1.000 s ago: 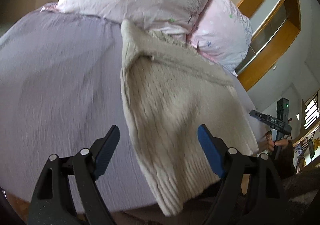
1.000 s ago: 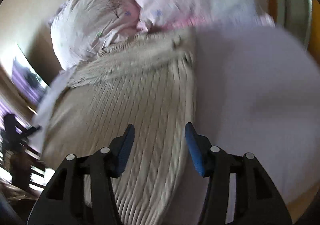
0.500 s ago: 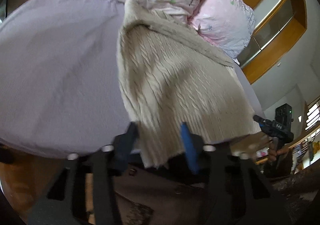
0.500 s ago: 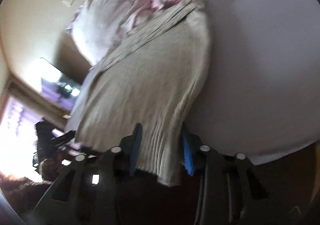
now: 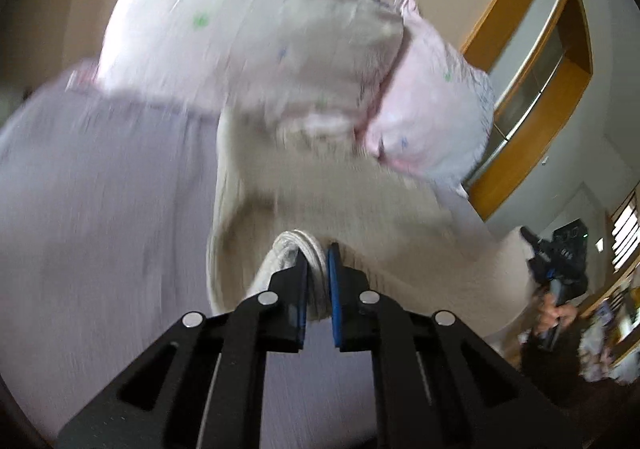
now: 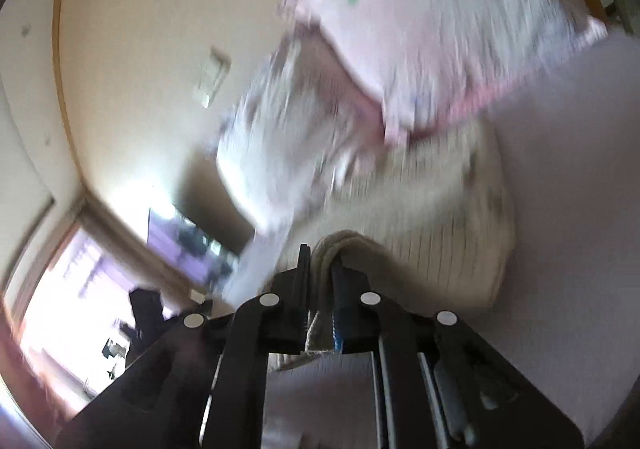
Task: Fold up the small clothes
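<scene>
Cream cable-knit sweater point(image 5: 360, 209) lies on the bed point(image 5: 100, 209), its far end up against the pillows point(image 5: 260, 29); the near hem is bunched & lifted off the sheet. Left tool point(image 5: 317, 269) is pinched nearly closed w/ a thick roll of hem clamped between its blue pads. Right tool point(image 6: 322, 281) is likewise squeezed down on a wad of ribbed hem. So each hem corner is held, one per tool.

Key relation: the sweater's long axis runs straight away from both tools, hem nearest, collar end farthest, by the pillows. Rest of the knit lies ahead of and below the grips. The fold prob. means carrying the hem fwd along that axis toward the collar end. Both tools look abt equally near the cloth, left on the left edge, right on the right edge, so they'd need to travel together to keep the fold line square.

Both views are motion-blurred, so knit detail is unclear. Right tool point(image 5: 560, 261) shows at the far right of the left view, in a hand.
</scene>
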A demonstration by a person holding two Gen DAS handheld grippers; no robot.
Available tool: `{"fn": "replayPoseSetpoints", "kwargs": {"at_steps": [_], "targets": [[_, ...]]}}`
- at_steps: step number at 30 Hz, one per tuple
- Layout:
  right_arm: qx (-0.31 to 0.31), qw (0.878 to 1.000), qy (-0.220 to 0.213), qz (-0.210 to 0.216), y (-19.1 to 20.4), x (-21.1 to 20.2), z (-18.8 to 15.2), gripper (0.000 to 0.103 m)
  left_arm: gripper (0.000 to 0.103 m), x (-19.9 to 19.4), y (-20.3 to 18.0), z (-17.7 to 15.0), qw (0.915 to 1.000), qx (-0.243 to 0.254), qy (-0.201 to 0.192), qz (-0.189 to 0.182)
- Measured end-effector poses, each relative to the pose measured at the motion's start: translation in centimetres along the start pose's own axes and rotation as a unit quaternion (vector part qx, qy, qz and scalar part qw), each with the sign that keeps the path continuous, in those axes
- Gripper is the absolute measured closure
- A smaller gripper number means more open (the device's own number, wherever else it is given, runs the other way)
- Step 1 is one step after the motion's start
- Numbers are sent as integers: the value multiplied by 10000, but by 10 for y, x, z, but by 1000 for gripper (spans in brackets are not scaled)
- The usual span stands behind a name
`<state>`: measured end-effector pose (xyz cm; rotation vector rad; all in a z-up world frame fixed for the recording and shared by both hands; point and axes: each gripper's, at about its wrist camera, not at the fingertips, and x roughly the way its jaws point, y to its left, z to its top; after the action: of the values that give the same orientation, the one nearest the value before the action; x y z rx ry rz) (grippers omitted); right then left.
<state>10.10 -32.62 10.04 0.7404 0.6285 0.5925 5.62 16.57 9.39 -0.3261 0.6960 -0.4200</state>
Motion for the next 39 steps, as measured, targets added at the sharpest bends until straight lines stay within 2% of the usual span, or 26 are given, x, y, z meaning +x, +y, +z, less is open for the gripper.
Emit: {"fn": "replayPoseSetpoints", "kwargs": {"at_steps": [1,3,6,9,11,13,14,15,17,20,21,22,23,25,27,29,31,33,34,35,39], "targets": [[106,9998,-182,12,-9,14,22,93,94,11,0,16,9999,59,-68,72],[274,9992,-281,-63,-25,38,48,94,94,47,4,49,9991,121,-226,341],[487,9973,-369,-396,-51,84,86,94,94,110,29,90,9973,-136,-175,707],[684,9889,0,-1318,-89,138,109,93,93,160,64,114,9936,-533,87,990],[950,9788,332,-1786,-111,162,113,89,92,170,86,122,9896,-907,140,1112],[1143,9787,293,-1683,-119,163,109,70,77,157,103,126,9877,-1269,-67,914],[1104,9806,184,-1609,-117,159,105,42,61,143,110,125,9865,-1429,-208,767],[908,9831,27,-1590,-110,154,99,25,53,133,113,122,9863,-1486,-266,665],[528,9907,-9,-1251,-98,151,89,25,48,119,114,112,9883,-1460,-158,406],[183,9943,-144,-1037,-85,148,82,25,38,111,103,91,9918,-1223,125,354],[119,9959,-52,-898,-83,154,82,25,38,111,98,86,9930,-1122,190,329],[149,9962,254,-822,-85,166,81,25,37,110,92,81,9942,-1003,230,305],[197,9936,542,-973,-89,178,79,25,34,108,82,76,9959,-805,243,324],[217,9812,795,-1747,-99,196,78,28,31,113,67,75,9978,-362,238,511],[155,9826,614,-1746,-99,194,77,29,31,129,50,78,9954,129,357,884],[140,9831,554,-1737,-98,190,76,29,31,147,47,81,9915,306,545,1138],[74,9841,516,-1700,-99,184,74,29,31,167,50,85,9838,443,750,1565],[61,9855,457,-1632,-101,177,71,29,36,187,66,87,9742,224,1143,1934],[85,9866,408,-1579,-101,173,70,28,36,192,73,88,9737,6,1269,1894],[117,9874,363,-1537,-103,164,71,28,36,189,84,86,9769,-372,1255,1687],[246,9898,96,-1399,-106,149,81,23,39,171,104,80,9791,-910,1193,1376]]}}
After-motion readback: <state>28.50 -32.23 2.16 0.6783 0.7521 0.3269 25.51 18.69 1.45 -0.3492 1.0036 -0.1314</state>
